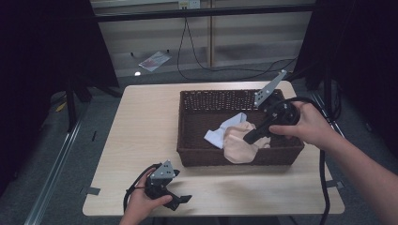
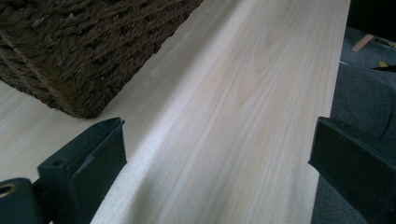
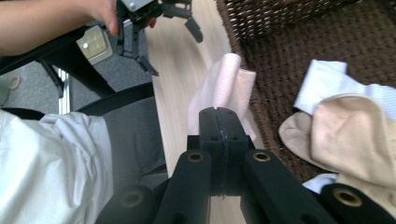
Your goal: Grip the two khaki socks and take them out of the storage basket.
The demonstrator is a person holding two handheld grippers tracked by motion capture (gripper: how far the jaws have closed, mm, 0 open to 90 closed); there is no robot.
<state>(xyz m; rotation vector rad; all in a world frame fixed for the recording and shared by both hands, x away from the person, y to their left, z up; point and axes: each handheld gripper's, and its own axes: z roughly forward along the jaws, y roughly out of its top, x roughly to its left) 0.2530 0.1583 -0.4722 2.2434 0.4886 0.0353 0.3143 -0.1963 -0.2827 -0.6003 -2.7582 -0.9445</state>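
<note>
High view: dark woven wicker basket (image 1: 197, 140), rectangular, on a pale wood-grain table (image 1: 136, 136). Right gripper (image 1: 249, 137) dips into the basket, on a soft beige cloth (image 1: 237, 151) crumpled beside a white cloth (image 1: 223, 132). Left gripper (image 1: 180, 200) rests low at the table's near edge, short of the basket.

Left gripper view: jaws stand wide apart, nothing between them; the basket's (image 2: 88, 51) coarse braided corner lies ahead to the left, cut off by the frame.

Right gripper view: jaws pressed together on a pale pink cloth (image 3: 219, 91) hanging over the basket's rim. Beige cloth (image 3: 345, 135) and white cloth (image 3: 322, 84) lie to the right in the basket; their full shapes cannot be made out.
</note>
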